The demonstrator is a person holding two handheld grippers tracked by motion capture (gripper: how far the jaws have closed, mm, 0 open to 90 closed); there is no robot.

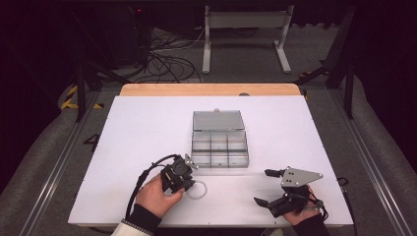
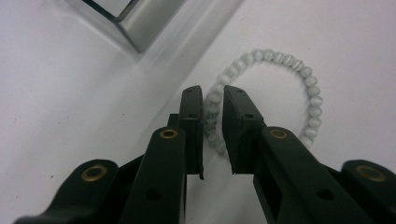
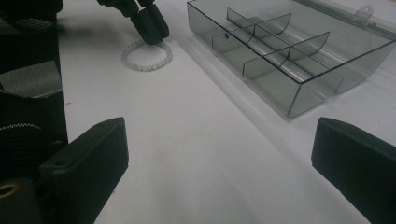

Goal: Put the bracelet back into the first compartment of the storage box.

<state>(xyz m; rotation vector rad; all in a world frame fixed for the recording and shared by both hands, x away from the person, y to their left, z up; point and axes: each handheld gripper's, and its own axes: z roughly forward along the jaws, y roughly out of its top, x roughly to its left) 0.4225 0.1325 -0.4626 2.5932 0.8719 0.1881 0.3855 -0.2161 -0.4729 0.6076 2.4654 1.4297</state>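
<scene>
Nearby, open organizer box (image 1: pixel 219 142), white table (image 1: pixel 123 147).

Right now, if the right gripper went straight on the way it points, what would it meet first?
Probably bare white table: the right gripper stands open, aimed between the bead bracelet and the clear compartment box. Depth is hard to judge.

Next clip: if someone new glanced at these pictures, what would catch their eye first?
Most likely the pale bead bracelet lying on the white table, with the left gripper reaching down to it, its jaws nearly together around one stretch of the beads. Next, the clear compartment box at the table's middle, lid folded back and its compartments looking empty. The right gripper sits apart near the front edge, jaws wide open.
</scene>
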